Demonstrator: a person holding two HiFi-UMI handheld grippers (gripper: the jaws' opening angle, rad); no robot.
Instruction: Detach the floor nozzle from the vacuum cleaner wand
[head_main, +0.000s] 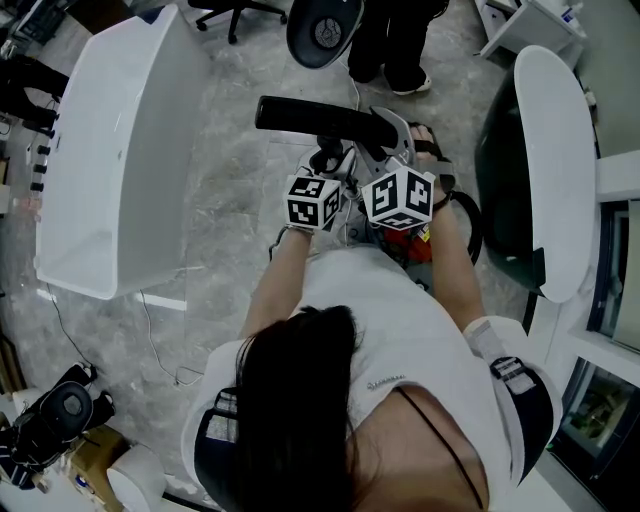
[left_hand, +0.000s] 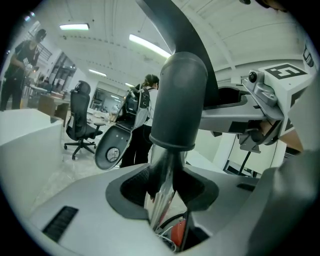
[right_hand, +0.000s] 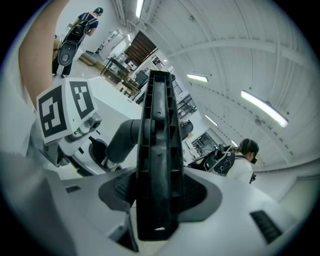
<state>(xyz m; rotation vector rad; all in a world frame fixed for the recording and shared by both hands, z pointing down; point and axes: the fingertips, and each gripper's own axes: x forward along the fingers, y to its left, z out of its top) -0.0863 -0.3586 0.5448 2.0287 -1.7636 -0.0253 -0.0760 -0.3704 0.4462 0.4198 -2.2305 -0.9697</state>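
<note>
Your forearms reach forward from your chest, close together, the left forearm (head_main: 275, 290) nearly straight, the right forearm (head_main: 452, 270) angled inward. The two grippers sit side by side and point slightly downward. Your left gripper (left_hand: 167, 189) is clamped on the chrome wand (left_hand: 160, 167), just below the dark grey neck collar (left_hand: 180, 100) that caps it. Your right gripper (right_hand: 157, 194) grasps the black floor nozzle (head_main: 310, 117), its pads pressing the ribbed body. The nozzle is held above the marbled floor (head_main: 230, 200), lying crosswise just past your grippers. A white table (head_main: 110, 150) stands to the left. Farther off are a person's feet (head_main: 395, 72).
</note>
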